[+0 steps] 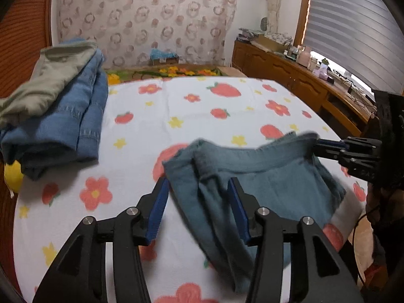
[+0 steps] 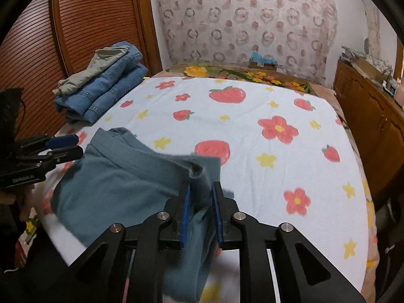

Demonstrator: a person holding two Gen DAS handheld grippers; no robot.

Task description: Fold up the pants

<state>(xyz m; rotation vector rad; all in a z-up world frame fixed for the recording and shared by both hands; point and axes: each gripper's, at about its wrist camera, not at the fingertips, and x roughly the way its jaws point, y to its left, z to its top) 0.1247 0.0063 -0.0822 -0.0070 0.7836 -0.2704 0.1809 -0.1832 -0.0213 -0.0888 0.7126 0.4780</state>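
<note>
Teal pants [image 1: 265,181] [image 2: 121,176] lie partly folded on the strawberry-print sheet [image 1: 202,106] near the bed's front edge. My left gripper [image 1: 199,202] [image 2: 73,144] stands open over their left corner, with loose fabric between its wide-apart blue pads [image 1: 159,207]. At the pants' right corner my right gripper [image 2: 202,207] [image 1: 317,145] is open only by a narrow gap. A raised, blurred fold of the teal cloth stands between its pads [image 2: 186,212].
Folded blue jeans [image 1: 75,116] [image 2: 106,93] with an olive garment [image 1: 50,75] on top sit at the far left of the bed. A wooden cabinet [image 1: 290,75] [image 2: 366,116] runs along the right, a louvred wooden door [image 2: 75,25] along the left.
</note>
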